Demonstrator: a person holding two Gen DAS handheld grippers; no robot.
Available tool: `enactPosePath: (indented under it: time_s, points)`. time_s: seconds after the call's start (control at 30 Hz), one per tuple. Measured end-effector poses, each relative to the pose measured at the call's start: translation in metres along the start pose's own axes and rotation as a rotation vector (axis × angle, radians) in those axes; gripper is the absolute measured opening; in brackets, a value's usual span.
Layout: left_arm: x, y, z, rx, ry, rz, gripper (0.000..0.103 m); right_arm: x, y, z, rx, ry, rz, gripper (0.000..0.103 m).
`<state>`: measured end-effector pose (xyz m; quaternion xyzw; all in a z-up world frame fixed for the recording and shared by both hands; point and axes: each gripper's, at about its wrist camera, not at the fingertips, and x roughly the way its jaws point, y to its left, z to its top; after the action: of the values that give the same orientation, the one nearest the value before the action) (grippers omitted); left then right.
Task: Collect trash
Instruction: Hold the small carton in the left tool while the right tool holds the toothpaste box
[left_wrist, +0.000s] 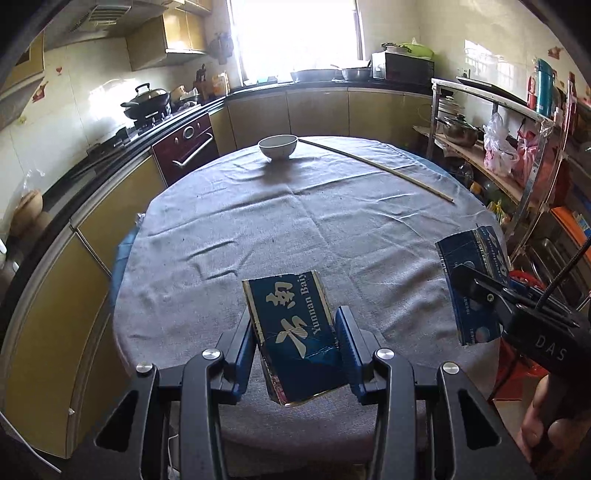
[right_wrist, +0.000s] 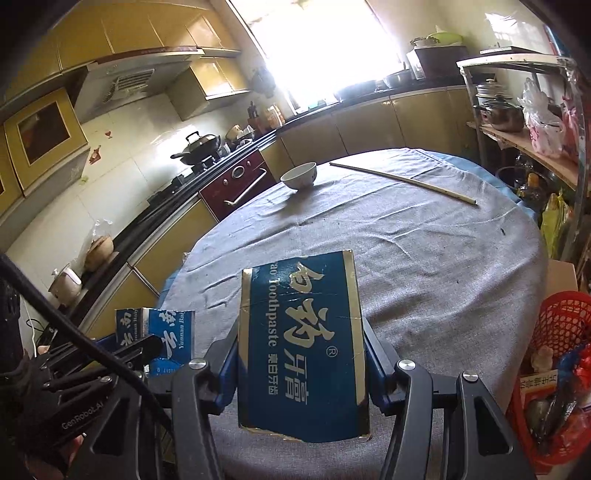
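My left gripper (left_wrist: 295, 325) is shut on a torn blue toothpaste box piece (left_wrist: 295, 332), held above the near edge of the round table. At the lower left of the right wrist view that same left gripper (right_wrist: 144, 347) and its box piece (right_wrist: 162, 332) appear again. My right gripper (right_wrist: 301, 332) is shut on a wider blue toothpaste box piece (right_wrist: 303, 350) with gold edges, pads pressing both sides. From the left wrist view the right gripper (left_wrist: 469, 284) and its box piece (left_wrist: 472, 280) show at the right, over the table's edge.
A grey cloth covers the round table (left_wrist: 295, 214). At its far side stand a white bowl (left_wrist: 277, 146) and a long thin stick (left_wrist: 373, 162). A red basket (right_wrist: 554, 369) of trash sits low at the right. Kitchen counters and a metal shelf ring the table.
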<state>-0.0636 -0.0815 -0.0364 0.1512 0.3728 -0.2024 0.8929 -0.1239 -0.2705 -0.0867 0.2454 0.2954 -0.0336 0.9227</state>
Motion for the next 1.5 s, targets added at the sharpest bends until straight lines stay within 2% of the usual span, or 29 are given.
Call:
enactPosePath:
  time_s: [1.5]
  points:
    - [0.005, -0.049, 0.002, 0.151, 0.006, 0.017, 0.044, -0.021, -0.041, -0.008, 0.104, -0.012, 0.019, 0.059]
